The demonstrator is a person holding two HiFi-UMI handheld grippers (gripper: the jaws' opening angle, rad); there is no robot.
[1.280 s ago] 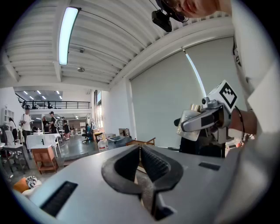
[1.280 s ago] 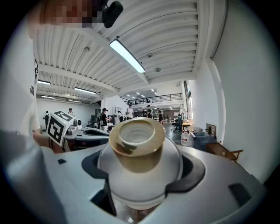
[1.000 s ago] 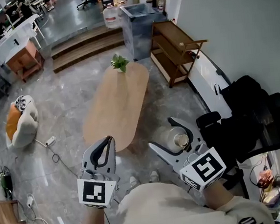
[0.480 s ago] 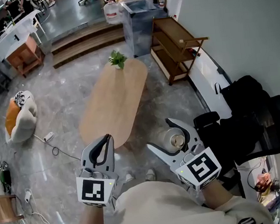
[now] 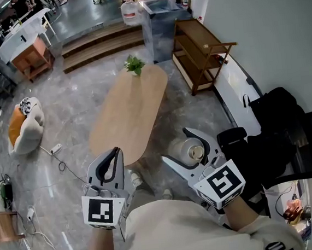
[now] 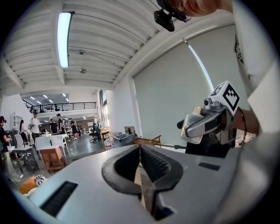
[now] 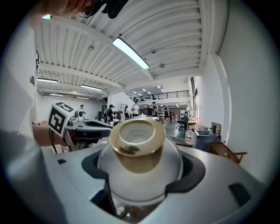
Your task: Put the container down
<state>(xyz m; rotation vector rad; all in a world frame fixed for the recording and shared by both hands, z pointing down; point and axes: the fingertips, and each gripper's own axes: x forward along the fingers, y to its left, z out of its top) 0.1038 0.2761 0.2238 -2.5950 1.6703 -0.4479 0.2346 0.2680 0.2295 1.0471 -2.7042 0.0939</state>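
A clear rounded container (image 5: 187, 150) with a gold-rimmed open neck (image 7: 136, 144) sits between the jaws of my right gripper (image 5: 183, 148), which is shut on its body (image 7: 140, 175). I hold it in the air near the close end of the long oval wooden table (image 5: 127, 113). My left gripper (image 5: 114, 162) is level with it on the left, jaws pressed together with nothing between them (image 6: 141, 170). From the left gripper view the right gripper (image 6: 205, 124) and the container show at the right.
A small green plant (image 5: 134, 66) stands at the table's far end. A wooden shelf (image 5: 201, 51) and a grey bin (image 5: 160, 22) line the right wall; a black chair with bags (image 5: 280, 137) is at my right. A cushion seat (image 5: 21, 126) and cables (image 5: 61, 166) lie left.
Both grippers have drifted slightly forward and up in the view toward the table's near end; the right one still carries the container. The jaws have not changed.
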